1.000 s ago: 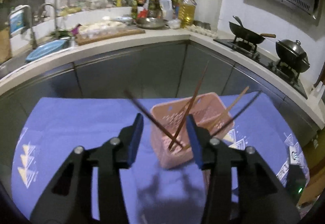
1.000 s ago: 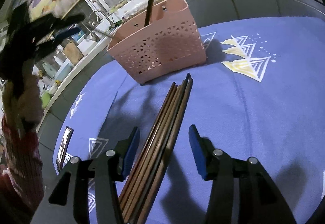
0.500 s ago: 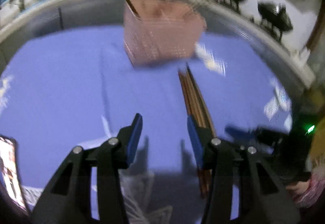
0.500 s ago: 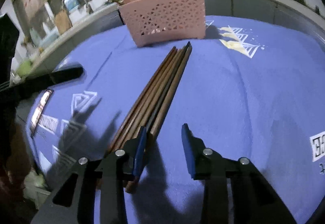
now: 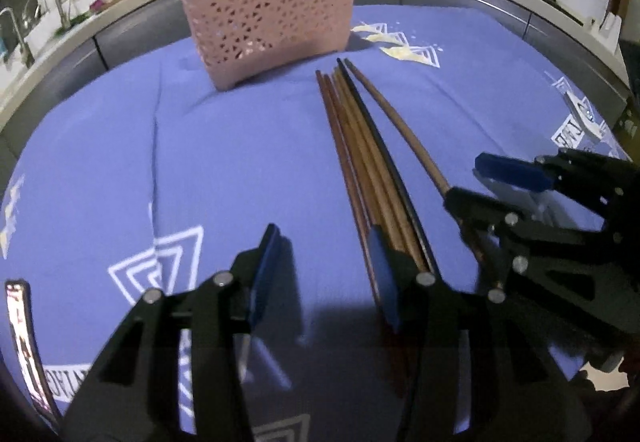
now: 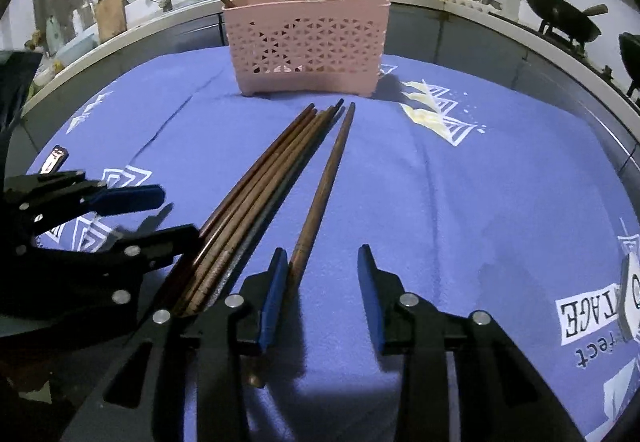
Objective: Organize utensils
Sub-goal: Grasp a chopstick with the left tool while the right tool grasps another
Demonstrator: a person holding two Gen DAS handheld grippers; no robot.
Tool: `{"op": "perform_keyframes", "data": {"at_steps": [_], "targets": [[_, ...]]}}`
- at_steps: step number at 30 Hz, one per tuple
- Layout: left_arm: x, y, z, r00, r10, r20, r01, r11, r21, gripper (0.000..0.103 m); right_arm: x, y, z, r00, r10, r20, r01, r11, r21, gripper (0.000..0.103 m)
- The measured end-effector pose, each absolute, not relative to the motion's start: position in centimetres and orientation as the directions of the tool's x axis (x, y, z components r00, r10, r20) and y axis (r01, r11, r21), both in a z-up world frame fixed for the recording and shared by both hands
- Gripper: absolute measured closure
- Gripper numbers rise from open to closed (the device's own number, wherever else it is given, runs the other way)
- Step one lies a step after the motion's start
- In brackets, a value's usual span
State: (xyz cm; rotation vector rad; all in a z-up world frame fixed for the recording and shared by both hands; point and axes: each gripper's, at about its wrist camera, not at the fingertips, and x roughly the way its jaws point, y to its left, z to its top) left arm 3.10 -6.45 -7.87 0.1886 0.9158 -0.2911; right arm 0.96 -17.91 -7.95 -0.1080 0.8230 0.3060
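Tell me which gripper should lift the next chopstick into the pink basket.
Probably right: the right gripper already straddles the separated chopstick. The left gripper sits open beside the bundle.

Both grippers (image 5: 322, 274) (image 6: 322, 290): black angular arms w/ cutouts, blue pads, silver round screws.

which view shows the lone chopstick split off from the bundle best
The right wrist view: the lone chopstick lies tip to butt between the right gripper fingers, clear of the bundle. In the left wrist view that gripper hides its near end.
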Motion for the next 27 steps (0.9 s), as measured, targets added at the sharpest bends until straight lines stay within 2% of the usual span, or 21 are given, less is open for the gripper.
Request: {"op": "perform_keyframes", "data": {"at_steps": [4,5,6,7,8,16,20,21,24,27], "targets": [[4.4,-7.0,-8.3,0.585,-0.133,-0.800,0.310,0.948,0.069,0.058,1.3,-18.6,-8.3,0.636,0.221,-0.740,-0.295,0.955,0.032,0.067],[4.8,-6.9,-8.3,0.582,-0.135,-0.802,0.307,0.950,0.062,0.062,1.2,-19.0,-8.3,0.636,0.225,-0.738,-0.292,0.956,0.039,0.069],[5.1,-6.8,-8.2,0.576,-0.142,-0.805,0.306,0.951,0.051,0.068,1.1,-19.3,-8.3,0.636,0.224,-0.739,-0.293,0.955,0.038,0.080],[5.3,-6.7,-8.1,0.574,-0.146,-0.806,0.305,0.951,0.045,0.086,1.0,-19.4,-8.2,0.629,0.231,-0.742,-0.304,0.952,0.039,0.091],[5.5,-6.4,-8.0,0.567,-0.157,-0.809,0.306,0.952,0.030,0.096,0.9,-19.6,-8.2,0.620,0.242,-0.746,-0.314,0.948,0.047,0.095],[3.2,-2.2,-7.9,0.527,-0.186,-0.829,0.279,0.959,-0.038,0.097,-1.5,-22.2,-8.3,0.569,0.254,-0.782,-0.330,0.942,0.065,0.096],[0.8,-0.1,-8.0,0.487,-0.236,-0.841,0.293,0.951,-0.097,0.096,-3.9,-24.0,-8.4,0.518,0.302,-0.800,-0.333,0.933,0.137,0.096],[0.6,0.1,-7.9,0.479,-0.244,-0.843,0.297,0.949,-0.107,0.093,-4.1,-24.1,-8.4,0.509,0.309,-0.803,-0.331,0.932,0.149,0.096],[1.8,-0.2,-7.7,0.466,-0.253,-0.848,0.299,0.947,-0.118,0.073,-3.4,-24.1,-8.2,0.483,0.321,-0.815,-0.342,0.926,0.162,0.095],[4.6,-1.2,-7.6,0.500,-0.204,-0.842,0.299,0.953,-0.053,0.071,-1.3,-23.1,-7.8,0.478,0.317,-0.819,-0.374,0.917,0.137,0.095]]}}
